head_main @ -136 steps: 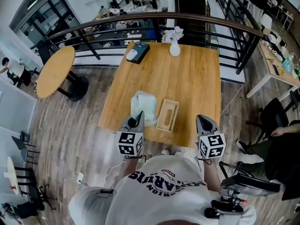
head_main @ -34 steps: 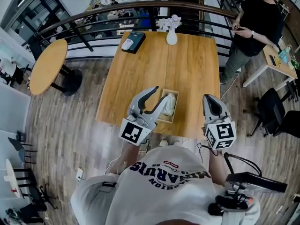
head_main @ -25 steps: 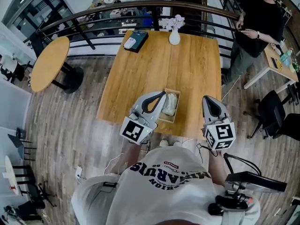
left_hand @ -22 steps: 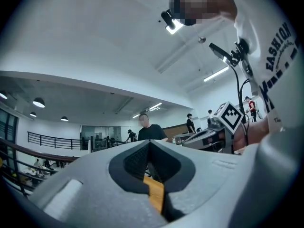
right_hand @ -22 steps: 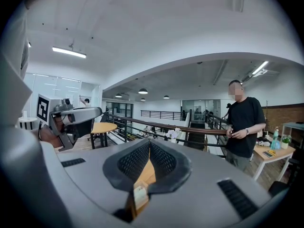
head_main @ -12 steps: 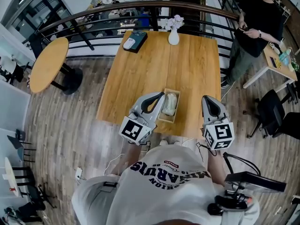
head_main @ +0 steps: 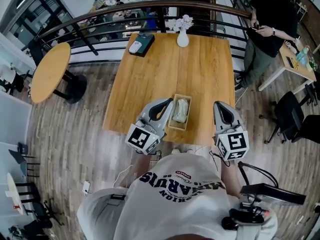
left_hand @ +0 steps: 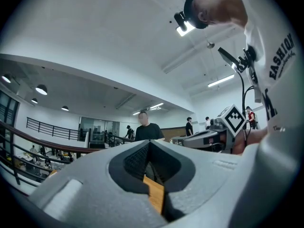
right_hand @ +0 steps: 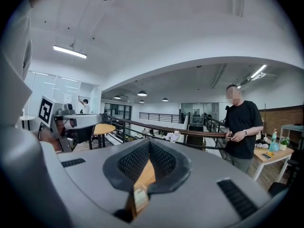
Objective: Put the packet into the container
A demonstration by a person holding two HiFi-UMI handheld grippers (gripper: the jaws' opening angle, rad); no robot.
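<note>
Right tool (right_hand: pixel 149 142) jaws together; person (right_hand: pixel 242 127) standing beyond.

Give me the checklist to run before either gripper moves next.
1. Packet in the container: ok, it lies inside.
2. Packet wholly below the rim: cannot tell.
3. Left gripper free of the packet: ok, fingers together, nothing between them.
4. Left gripper clear of the container: cannot tell, its tips sit by the left rim.
5. Right gripper empty: ok, fingers together, apart from the container.
6. Vase out of the way: ok, at the far edge of the table.
</note>
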